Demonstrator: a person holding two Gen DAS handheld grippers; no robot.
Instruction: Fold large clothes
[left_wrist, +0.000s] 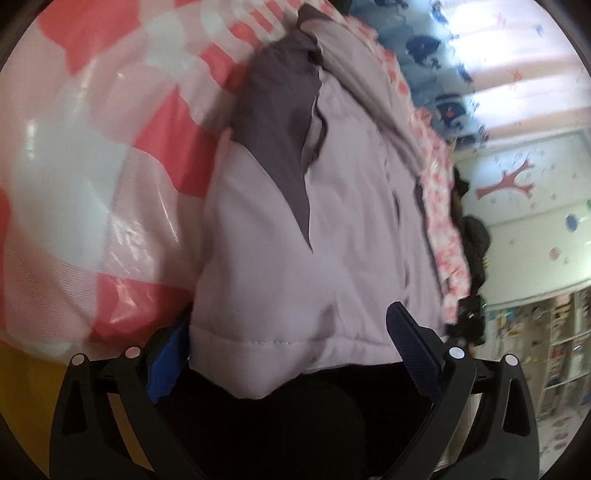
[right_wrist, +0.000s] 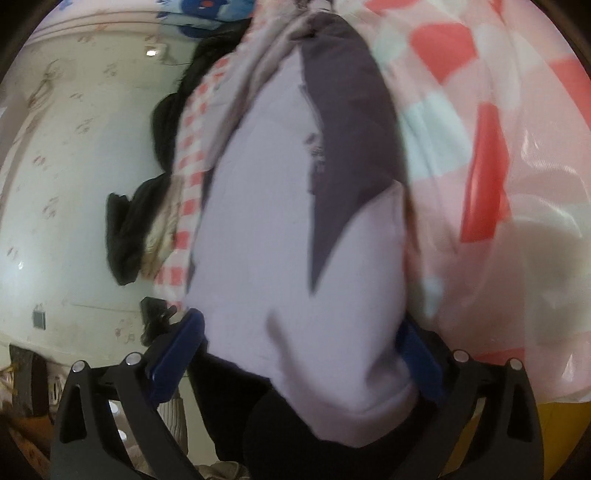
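A padded lilac jacket with dark grey panels (left_wrist: 295, 229) fills the gap between the fingers of the left gripper (left_wrist: 291, 339); its stitched hem lies across the spread jaws, the right finger (left_wrist: 413, 354) apart from the cloth, so a grasp cannot be told. In the right wrist view the same jacket (right_wrist: 280, 258) bulges between the fingers of the right gripper (right_wrist: 299, 354), both blue pads pressed against it, clenched on its bulk. The jacket runs lengthwise away from both cameras over a glossy pink, red and white checked sheet (left_wrist: 92, 184). Dark clothes (right_wrist: 129, 236) lie beside its far edge.
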